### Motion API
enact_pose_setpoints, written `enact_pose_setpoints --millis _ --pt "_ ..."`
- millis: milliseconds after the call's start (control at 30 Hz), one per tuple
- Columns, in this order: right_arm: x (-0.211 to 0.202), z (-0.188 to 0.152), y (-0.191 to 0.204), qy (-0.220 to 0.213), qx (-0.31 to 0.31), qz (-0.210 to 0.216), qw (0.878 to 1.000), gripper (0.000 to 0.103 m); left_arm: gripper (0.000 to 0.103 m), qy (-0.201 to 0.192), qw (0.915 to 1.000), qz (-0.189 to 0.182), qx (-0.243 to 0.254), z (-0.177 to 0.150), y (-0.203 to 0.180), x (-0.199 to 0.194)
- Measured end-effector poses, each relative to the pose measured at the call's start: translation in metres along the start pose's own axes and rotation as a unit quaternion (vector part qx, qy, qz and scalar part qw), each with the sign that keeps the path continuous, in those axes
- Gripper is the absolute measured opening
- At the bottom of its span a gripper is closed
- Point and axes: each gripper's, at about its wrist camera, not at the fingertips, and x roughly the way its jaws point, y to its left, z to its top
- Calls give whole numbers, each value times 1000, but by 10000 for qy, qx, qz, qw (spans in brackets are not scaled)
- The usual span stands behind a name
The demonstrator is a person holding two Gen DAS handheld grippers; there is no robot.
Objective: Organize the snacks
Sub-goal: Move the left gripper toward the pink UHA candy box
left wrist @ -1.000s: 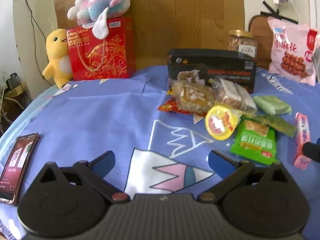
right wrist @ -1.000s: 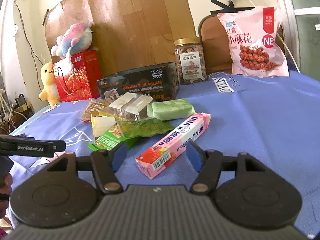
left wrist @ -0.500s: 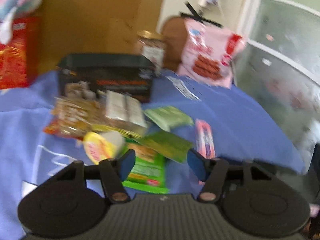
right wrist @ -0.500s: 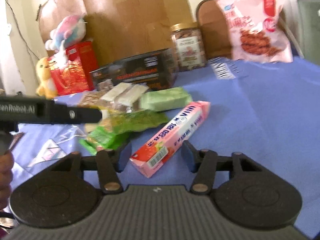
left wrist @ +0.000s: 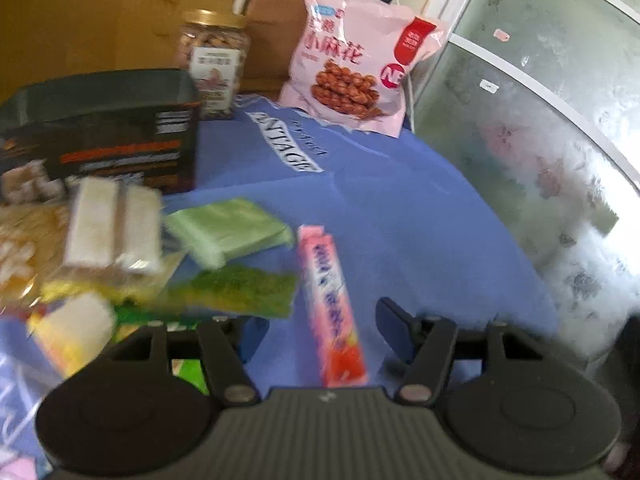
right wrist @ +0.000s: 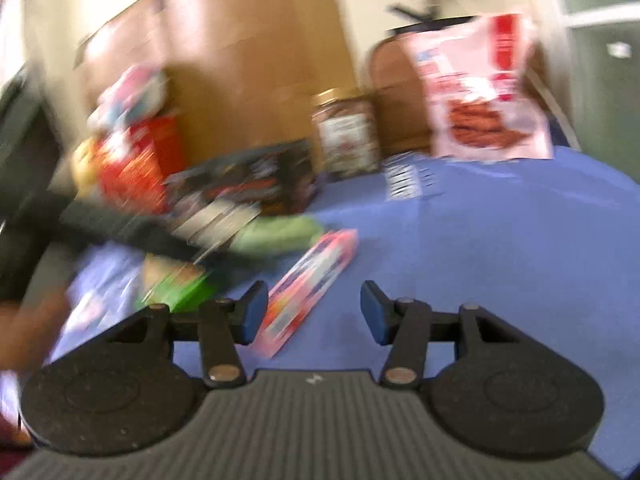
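Both tongs sit about half open, gripping nothing: left gripper (left wrist: 320, 326) and right gripper (right wrist: 313, 312) each straddle the long pink cardboard snack box (left wrist: 330, 304) without touching.

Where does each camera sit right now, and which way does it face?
Left wrist: on the left gripper, looking down over the pink carton toward the pink bag; its open fingers show.
Right wrist: on the right gripper, facing the same carton; its fingers, a hand at left.
Shared: carton, jar, blue cloth.
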Motion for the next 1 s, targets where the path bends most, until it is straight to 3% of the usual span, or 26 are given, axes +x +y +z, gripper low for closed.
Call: enact_pose_setpoints --millis 67,133,233,267,400,500,533,633,800,833,933,1000 --pt "4 -2 8 94 -121 218 9996 55 61 101 9997 -221 100 6 -11 6" --pt "16 -2 10 333 80 603 9976 54 63 14 9994 -70 338 5 -23 9" --pt "36 -3 9 763 715 1913 9759 53 63 -181 9992 137 320 7 -19 5" --pt "36 -2 11 738 607 1981 9755 53 63 -252 9993 174 201 7 -12 0" --pt "14 11 -15 266 257 1760 9837 53 63 -571 9977 376 -45 -7 18 -37" --pt "7 27 -50 60 319 1113 9933 55 63 -516 9979 372 81 -21 22 -50" --pt "13 36 -59 122 278 854 9959 55 63 -411 9985 309 172 -28 18 -49" --pt "44 59 -83 450 537 635 9955 55 65 -222 9984 331 408 -38 3 -33" --pt "84 59 -99 1009 1120 993 9836 49 65 -164 9925 898 812 -52 -13 -11" --pt "86 55 -94 1126 1058 1027 9826 33 62 -166 9914 985 842 -54 -12 -9" --pt "69 43 -70 1117 1042 1236 9805 27 36 -46 9924 969 760 -58 -4 -5" --pt "51 37 -46 1002 692 1043 9871 25 34 -33 9931 877 773 -61 -1 -11"
